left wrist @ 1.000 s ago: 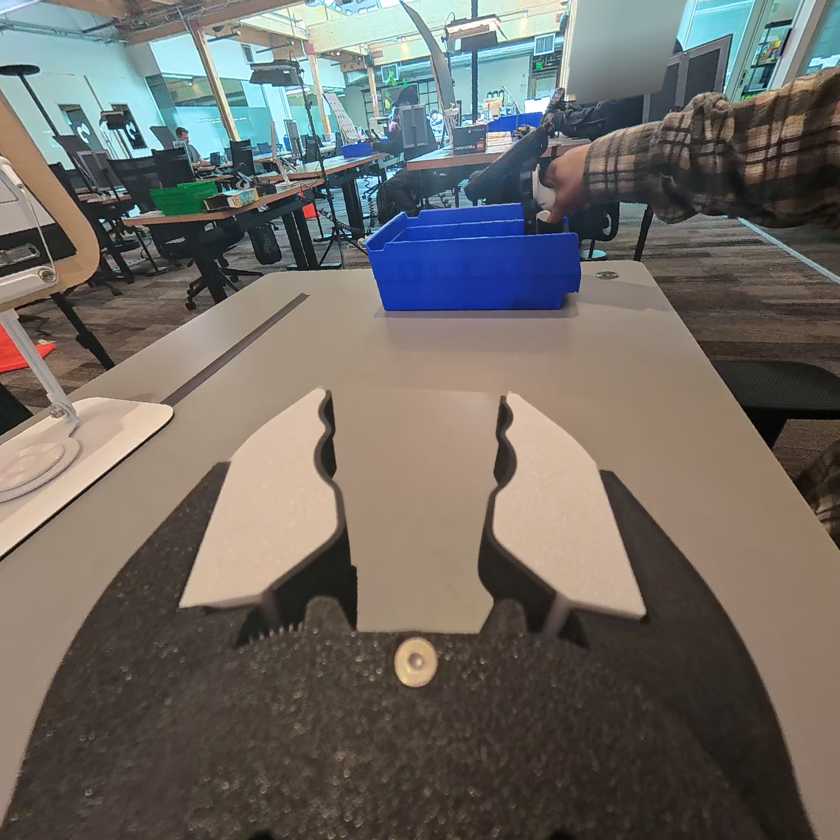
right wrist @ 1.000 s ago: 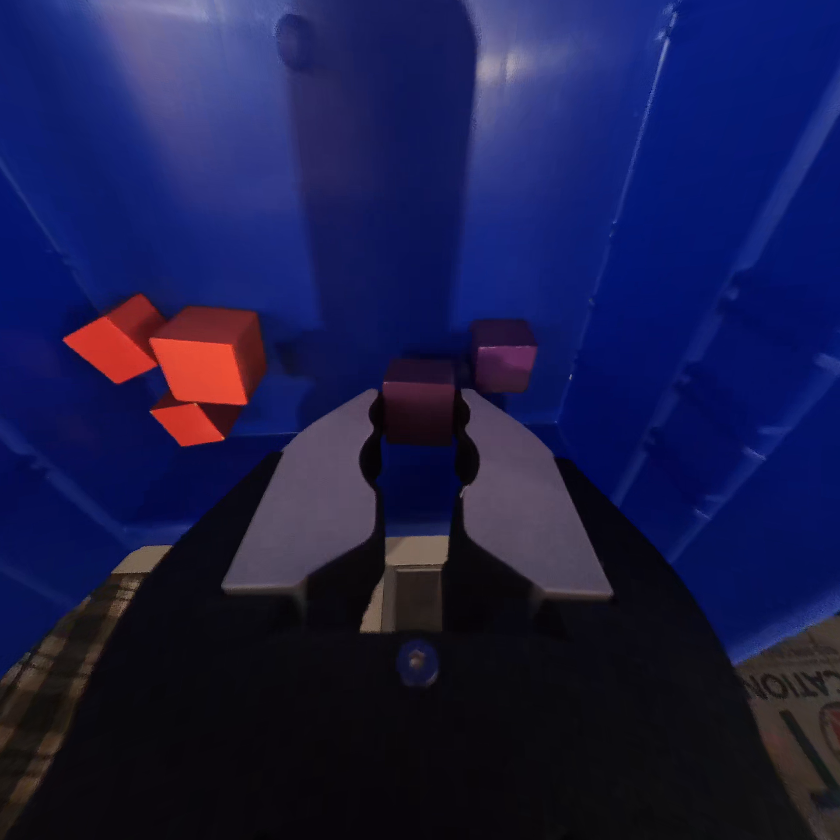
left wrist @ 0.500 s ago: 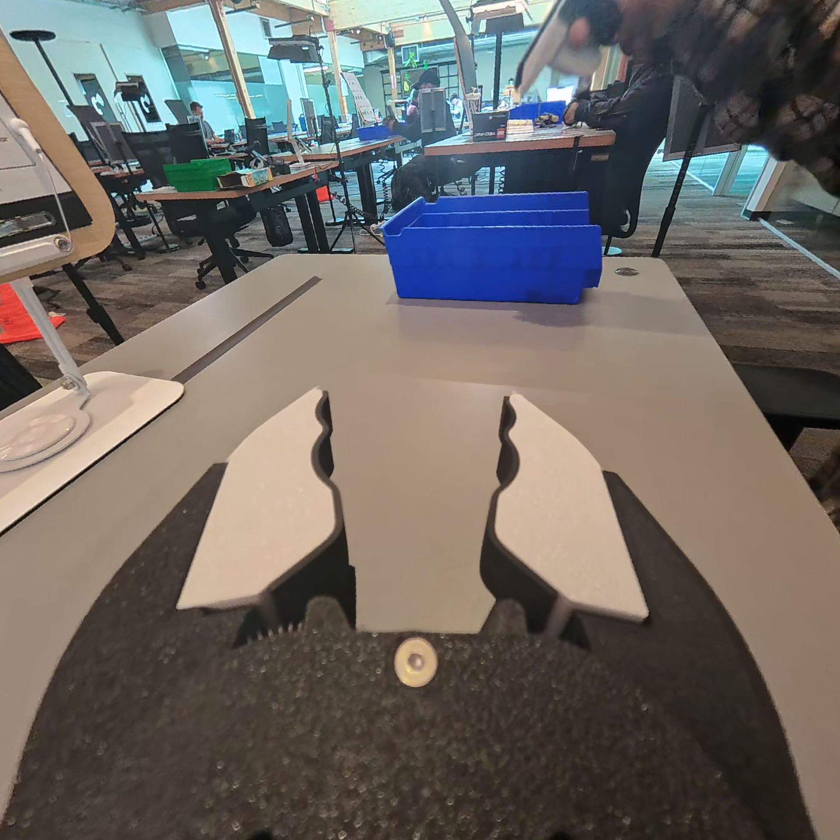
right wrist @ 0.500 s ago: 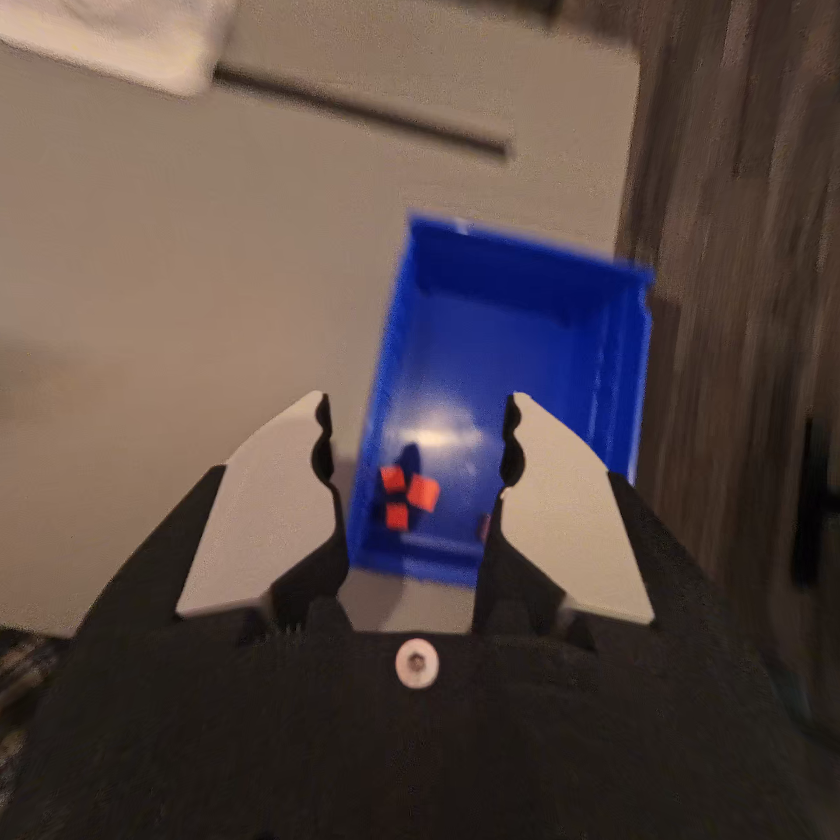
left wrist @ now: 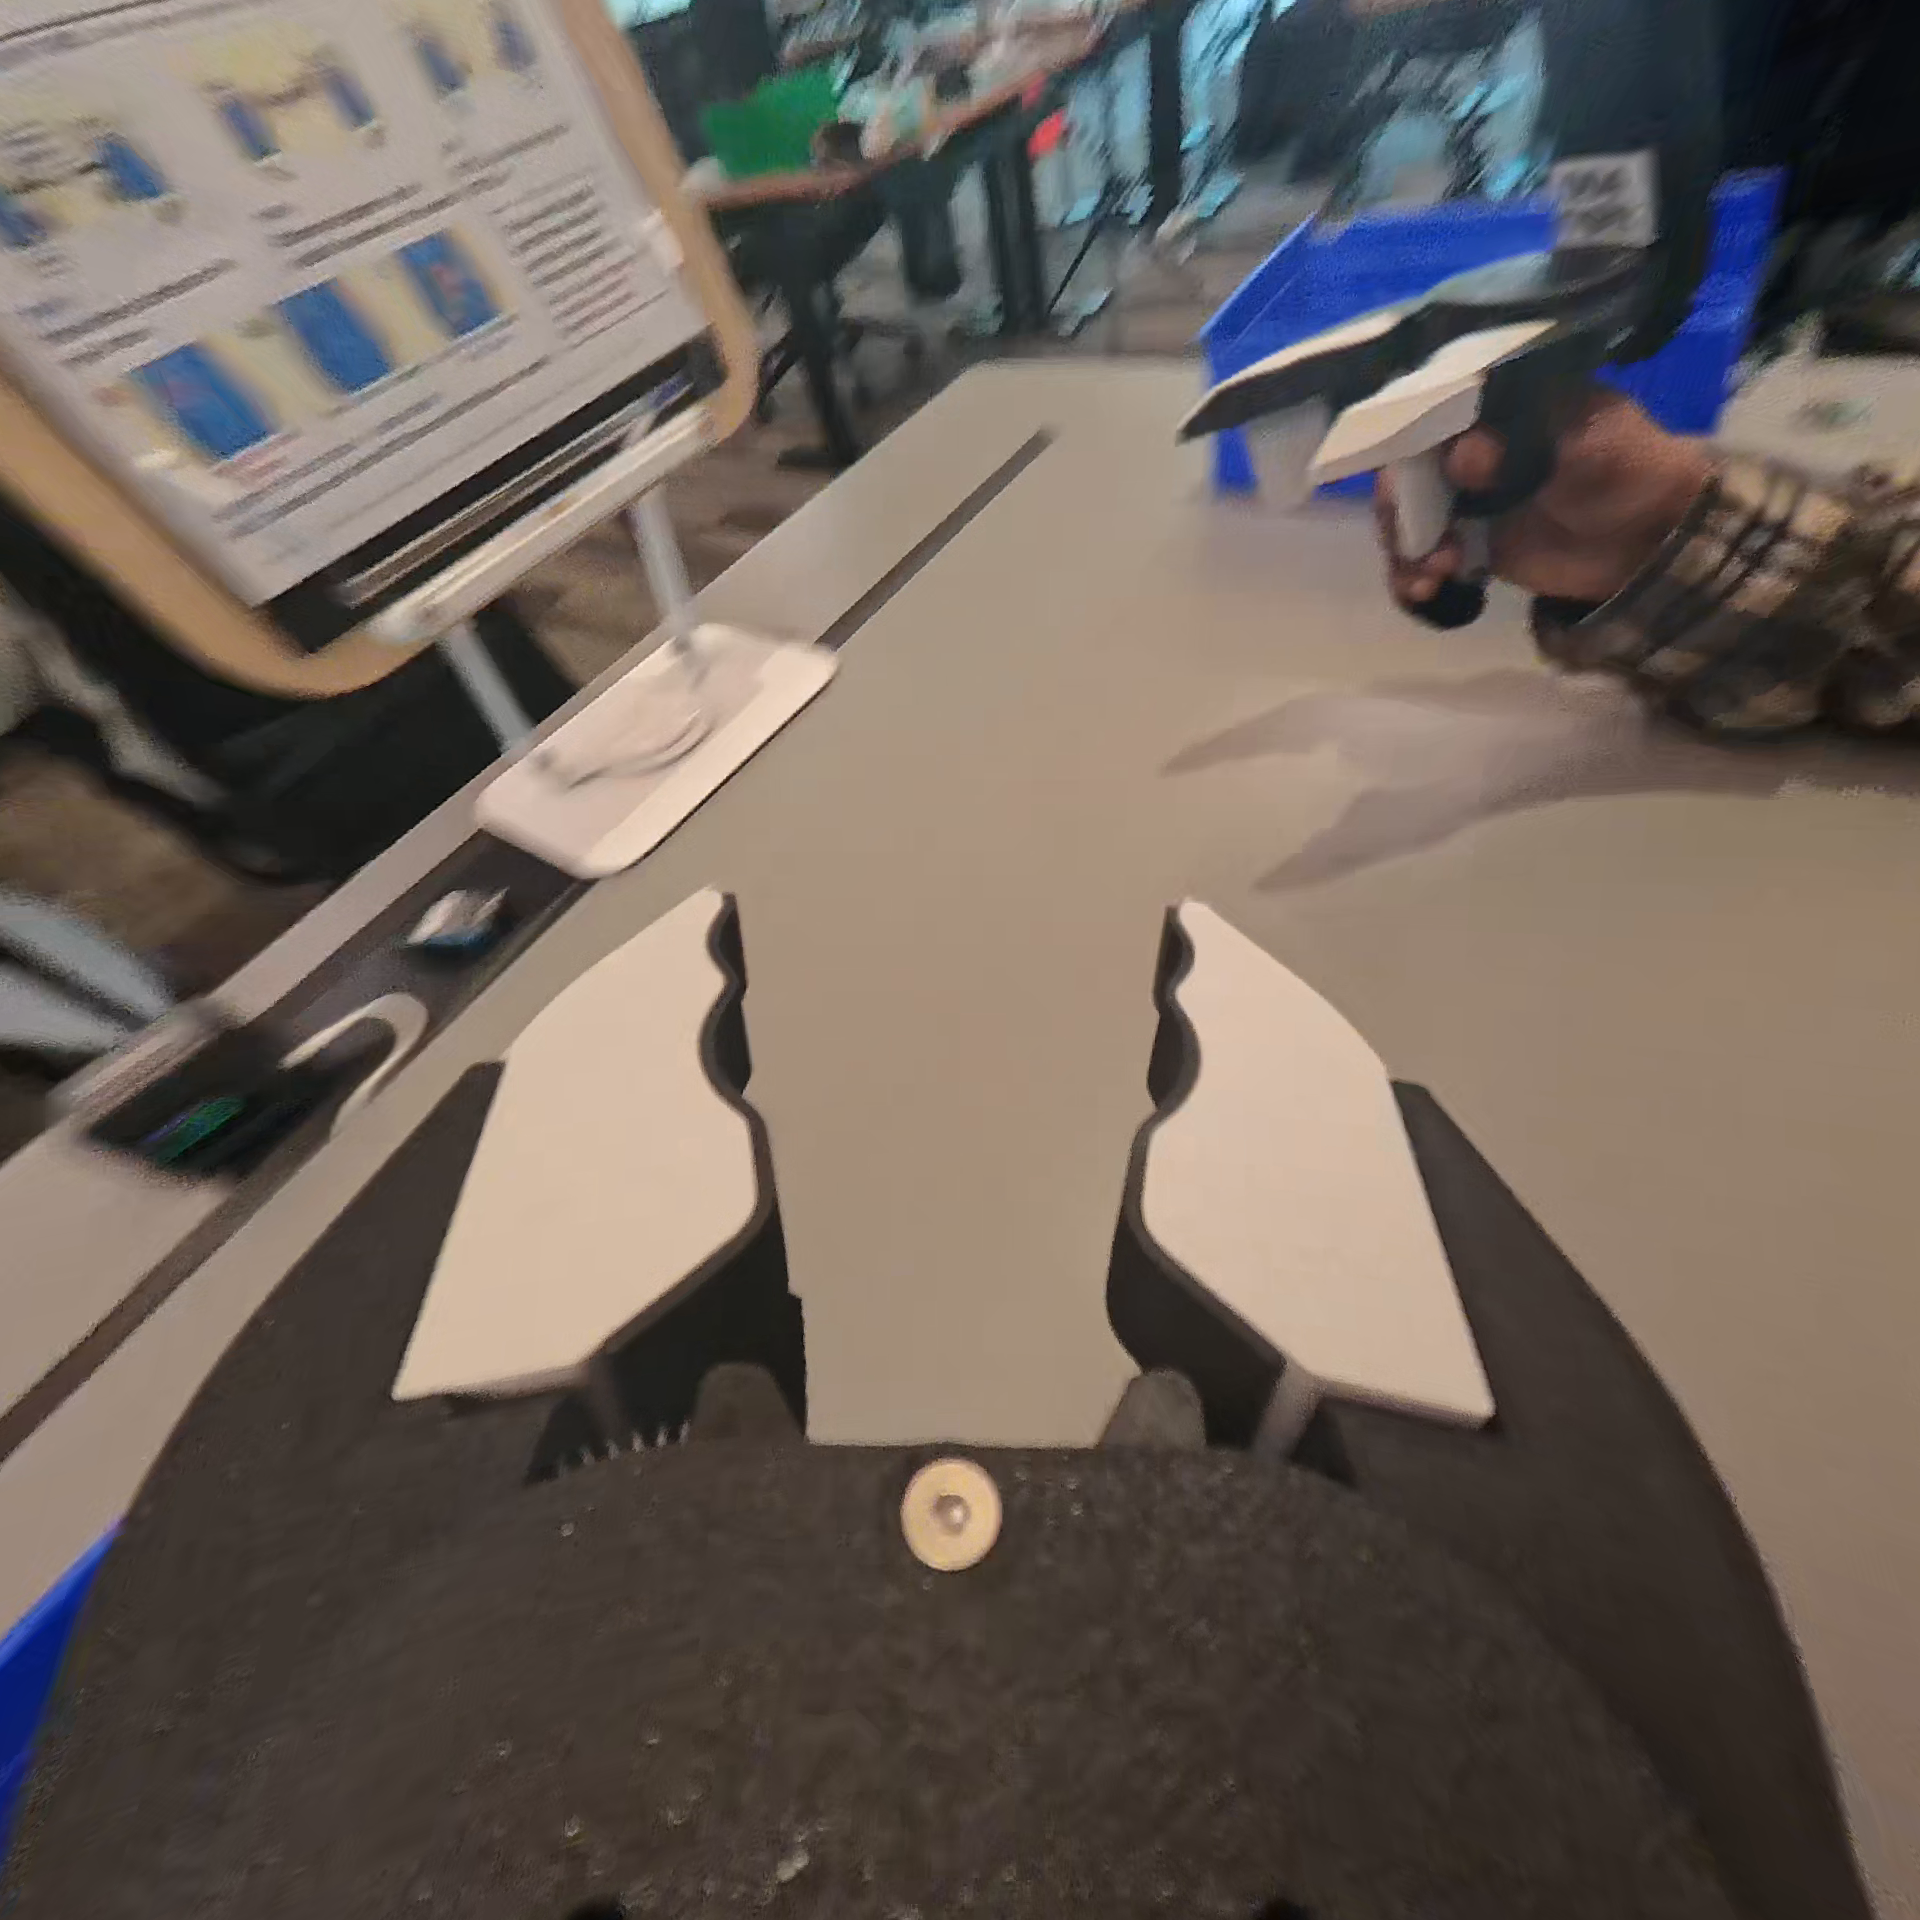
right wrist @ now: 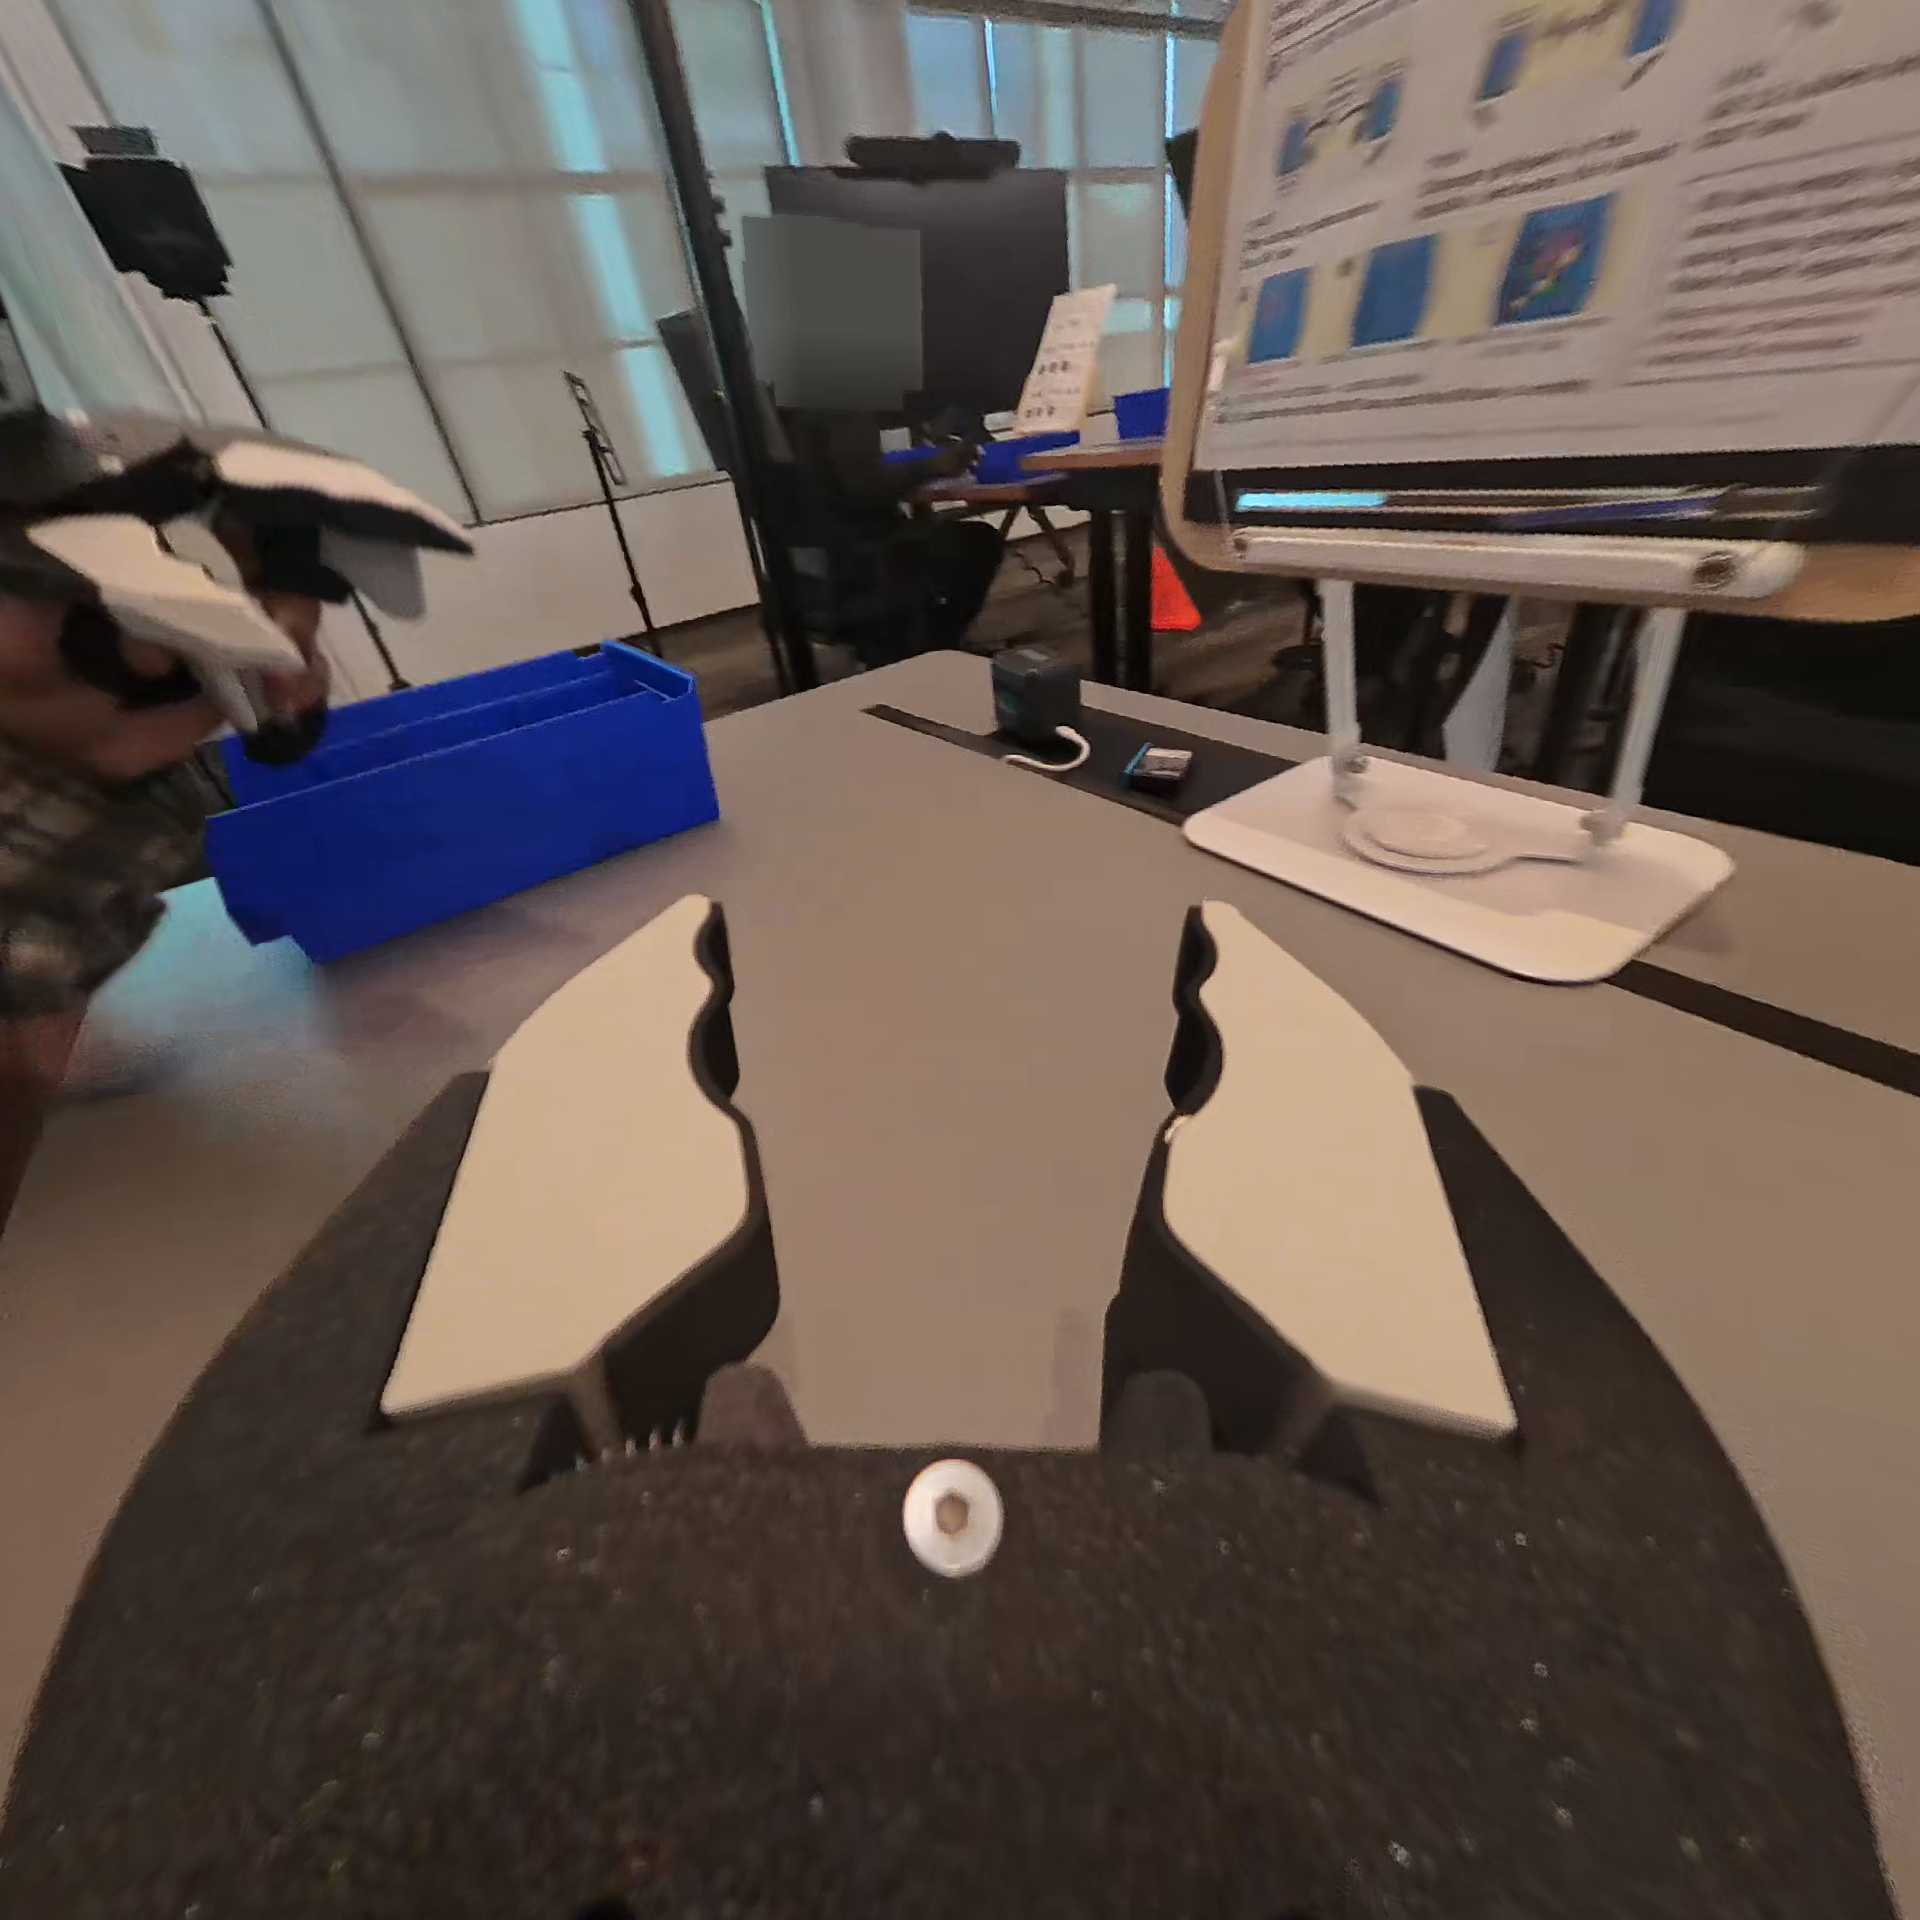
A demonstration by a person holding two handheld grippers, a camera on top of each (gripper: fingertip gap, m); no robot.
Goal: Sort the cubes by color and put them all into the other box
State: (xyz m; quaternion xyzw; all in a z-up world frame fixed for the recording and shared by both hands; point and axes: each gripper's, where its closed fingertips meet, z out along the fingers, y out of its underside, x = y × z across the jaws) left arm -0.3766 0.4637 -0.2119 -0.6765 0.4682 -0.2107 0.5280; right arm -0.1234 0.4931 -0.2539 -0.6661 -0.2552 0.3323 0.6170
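No cube shows in either view. My left gripper (left wrist: 948,914) is open and empty, low over the grey table (left wrist: 987,727). My right gripper (right wrist: 956,914) is open and empty over the same table (right wrist: 935,831). In the left wrist view the right gripper (left wrist: 1262,436) is at the upper right, held by a hand with a plaid sleeve, in front of a blue box (left wrist: 1382,270). In the right wrist view the left gripper (right wrist: 374,603) is at the upper left, above another blue box (right wrist: 468,810); that box's inside is hidden.
An instruction board on a white stand (left wrist: 665,748) stands at the table's left side; it also shows in the right wrist view (right wrist: 1455,862). A dark strip with small devices and a cable (right wrist: 1049,717) runs along the table. A blue edge (left wrist: 42,1683) shows at bottom left. Desks and chairs lie beyond.
My right gripper let go of the purple cube inside the blue box, rose out of it and swung down over the table. My left gripper turned left toward the board.
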